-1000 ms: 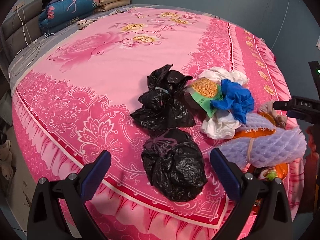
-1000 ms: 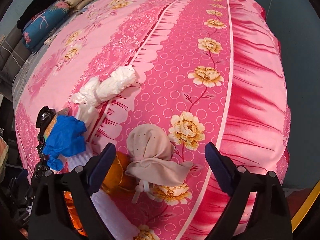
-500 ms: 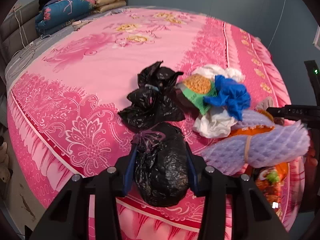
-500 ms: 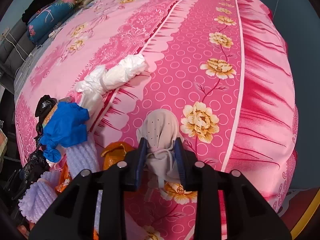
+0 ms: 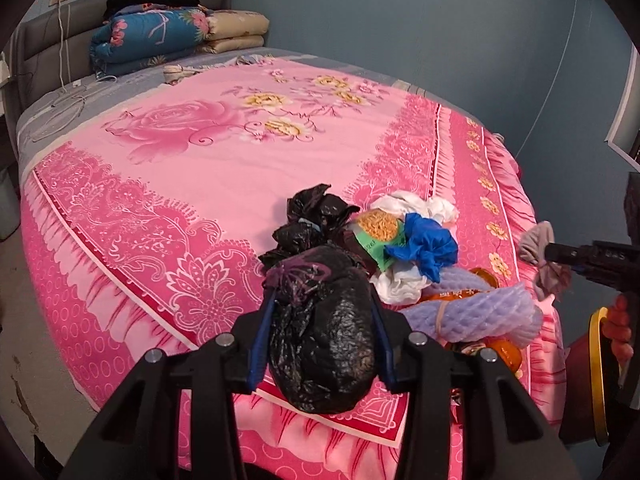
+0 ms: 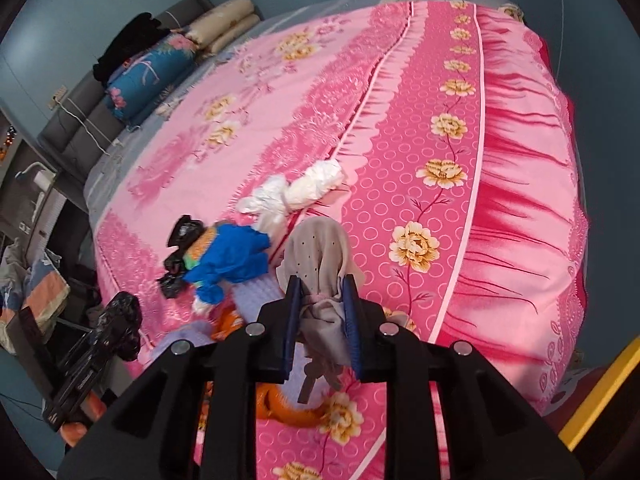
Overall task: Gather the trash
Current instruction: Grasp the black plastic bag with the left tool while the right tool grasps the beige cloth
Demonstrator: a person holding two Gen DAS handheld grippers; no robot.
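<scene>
Now the left gripper (image 5: 322, 332) squeezes a black trash bag (image 5: 324, 332) between its blue pads, at about 6 o'clock in the left wrist view, just over the near edge of the pink bed (image 5: 192, 168). The right gripper (image 6: 320, 320) is closing tight on a beige cloth bundle (image 6: 320, 256), held above the flowered edge of the bed. More trash lies on the bed at about 3 o'clock from the black bag: a second black bag (image 5: 308, 216), a white bag (image 5: 400, 284), a blue bag (image 5: 424, 248), a green packet (image 5: 374, 240) with writing too small to read, a purple foam net (image 5: 476, 312) and something orange (image 5: 504, 354). Folded blankets (image 5: 160, 40) sit at 11 o'clock by the headboard.
</scene>
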